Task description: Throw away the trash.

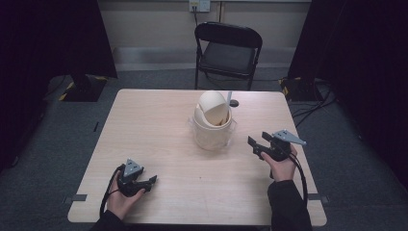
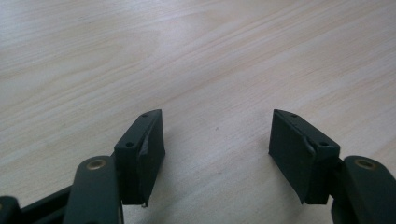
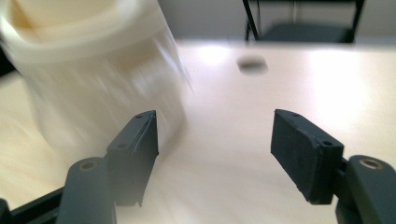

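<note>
A clear plastic container (image 1: 211,135) stands near the middle of the wooden table (image 1: 159,125), with cream bowls (image 1: 214,108) stacked and tilted inside it. In the right gripper view the container (image 3: 93,79) appears blurred at the upper left. My right gripper (image 1: 256,146) hovers just right of the container, jaws open and nothing between them (image 3: 215,140). My left gripper (image 1: 150,182) rests near the front left of the table, open and empty over bare wood (image 2: 217,140).
A small dark round object (image 1: 234,103) lies on the table behind the container, also seen blurred as a dark object (image 3: 252,65). A black folding chair (image 1: 227,50) stands beyond the far edge. Cables lie on the floor at the right (image 1: 312,103).
</note>
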The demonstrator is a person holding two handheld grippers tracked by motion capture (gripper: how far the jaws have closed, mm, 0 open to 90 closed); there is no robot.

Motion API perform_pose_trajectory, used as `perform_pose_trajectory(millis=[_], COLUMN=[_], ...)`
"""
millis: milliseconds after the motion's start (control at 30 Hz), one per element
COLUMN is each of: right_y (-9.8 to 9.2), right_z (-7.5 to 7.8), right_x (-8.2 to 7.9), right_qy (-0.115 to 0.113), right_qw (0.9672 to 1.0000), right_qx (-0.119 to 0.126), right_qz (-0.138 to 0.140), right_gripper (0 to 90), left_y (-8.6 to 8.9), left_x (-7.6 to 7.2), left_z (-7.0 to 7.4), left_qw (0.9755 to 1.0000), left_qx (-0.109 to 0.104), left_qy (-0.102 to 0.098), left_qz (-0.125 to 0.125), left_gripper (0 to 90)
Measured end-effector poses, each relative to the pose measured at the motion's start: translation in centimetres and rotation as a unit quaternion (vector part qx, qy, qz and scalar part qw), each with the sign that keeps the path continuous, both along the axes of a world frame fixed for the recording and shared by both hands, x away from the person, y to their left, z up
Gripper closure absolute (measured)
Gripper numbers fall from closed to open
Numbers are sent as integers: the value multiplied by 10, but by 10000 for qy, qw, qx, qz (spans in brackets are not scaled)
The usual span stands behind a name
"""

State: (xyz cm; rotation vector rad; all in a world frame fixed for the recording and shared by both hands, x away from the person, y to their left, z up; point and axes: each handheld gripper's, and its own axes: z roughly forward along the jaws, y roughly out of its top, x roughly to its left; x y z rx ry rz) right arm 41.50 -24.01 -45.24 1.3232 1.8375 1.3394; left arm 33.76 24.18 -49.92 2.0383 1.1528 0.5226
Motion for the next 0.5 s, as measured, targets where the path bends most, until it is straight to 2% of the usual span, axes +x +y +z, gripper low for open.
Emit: perform_pose_trajectory(millis=[67, 133, 167, 267, 333, 433, 500], right_y=[-9, -13, -21, -31, -37, -45, -49], right_z=[-11, -17, -26, -39, -43, -44, -44], right_x=[-2, -4, -7, -11, -12, -14, -15], right_qy=[270, 355, 551, 781, 828, 918, 929], right_qw=[9994, 9989, 9975, 9945, 9927, 9914, 9902], right_qx=[-197, -267, -400, -642, -793, -803, -903], right_qz=[-57, -126, -202, -288, -378, -468, -524], right_gripper=[312, 310, 305, 299, 293, 284, 281], left_y=[0, 0, 0, -1, -1, -1, -1], left_x=[0, 0, 0, 1, 1, 2, 2], left_z=[0, 0, 0, 0, -1, -1, 0], left_qw=[10000, 10000, 10000, 10000, 10000, 10000, 10000], left_qx=[-1, 9, 12, -9, -28, -14, -11], left_qy=[-2, 4, -5, -1, 10, 14, 15], left_qz=[-1, -2, -28, -25, -19, -33, -31], left_gripper=[354, 353, 352, 318, 309, 299, 295])
